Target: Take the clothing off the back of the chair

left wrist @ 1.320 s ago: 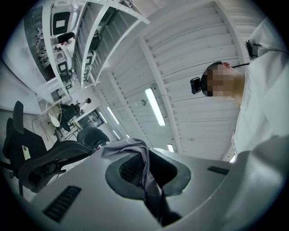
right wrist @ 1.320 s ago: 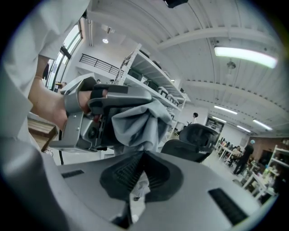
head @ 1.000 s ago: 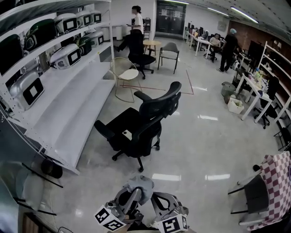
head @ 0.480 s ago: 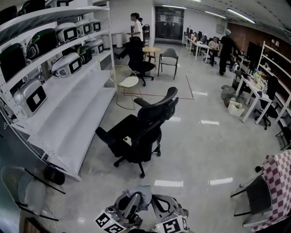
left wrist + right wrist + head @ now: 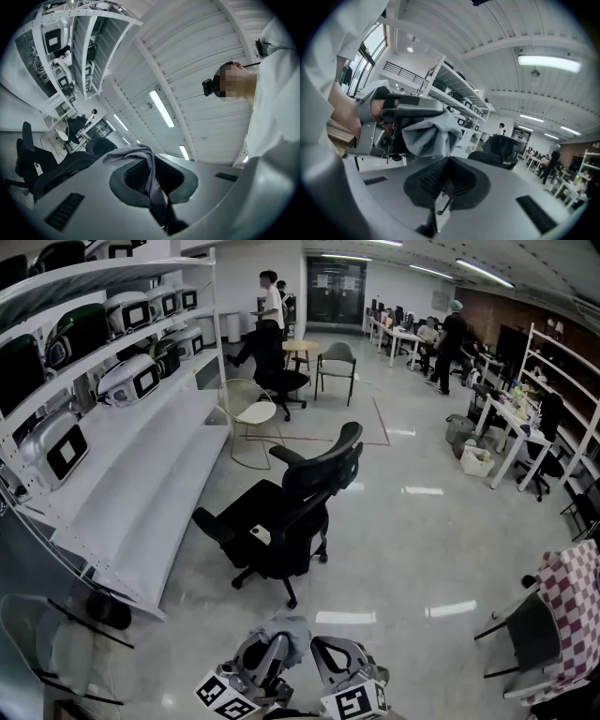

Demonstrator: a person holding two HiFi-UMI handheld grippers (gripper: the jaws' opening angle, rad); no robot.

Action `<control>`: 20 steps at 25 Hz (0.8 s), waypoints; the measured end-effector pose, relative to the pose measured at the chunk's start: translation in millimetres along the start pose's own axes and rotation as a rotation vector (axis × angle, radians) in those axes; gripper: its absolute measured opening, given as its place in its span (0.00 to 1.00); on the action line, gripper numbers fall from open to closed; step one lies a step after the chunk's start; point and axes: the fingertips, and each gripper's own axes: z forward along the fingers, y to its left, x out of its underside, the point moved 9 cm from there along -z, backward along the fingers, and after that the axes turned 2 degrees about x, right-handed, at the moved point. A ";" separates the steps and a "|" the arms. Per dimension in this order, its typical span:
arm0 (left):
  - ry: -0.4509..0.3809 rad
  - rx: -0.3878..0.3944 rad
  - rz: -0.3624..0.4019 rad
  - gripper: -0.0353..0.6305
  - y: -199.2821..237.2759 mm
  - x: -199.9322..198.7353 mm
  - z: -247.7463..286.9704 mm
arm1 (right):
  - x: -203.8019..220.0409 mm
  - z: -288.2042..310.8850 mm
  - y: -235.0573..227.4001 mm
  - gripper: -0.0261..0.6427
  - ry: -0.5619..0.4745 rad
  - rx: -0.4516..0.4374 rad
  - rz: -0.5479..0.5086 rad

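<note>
1. We have the grey garment (image 5: 140,152) pinched in the left gripper (image 5: 278,645), whose jaws are closed tight on a fold. It sits low in front of us, well apart from the black chair (image 5: 314,470), whose back is bare.
2. The right gripper (image 5: 448,161) has its jaws together on nothing (the cloth hangs just past their tips).
3. The removal looks done. We should grip firmly, lift the loose part clear of the floor, and pinch a second fold with the right if it sags.
4. The grippers hide most of the garment from the head view, so we cannot tell its type. A checkered cloth (image 5: 574,601) at the right edge is cut off.
</note>
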 end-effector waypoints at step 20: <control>0.018 0.028 -0.026 0.09 11.4 -5.3 -3.6 | -3.5 8.6 8.8 0.06 0.036 0.020 -0.010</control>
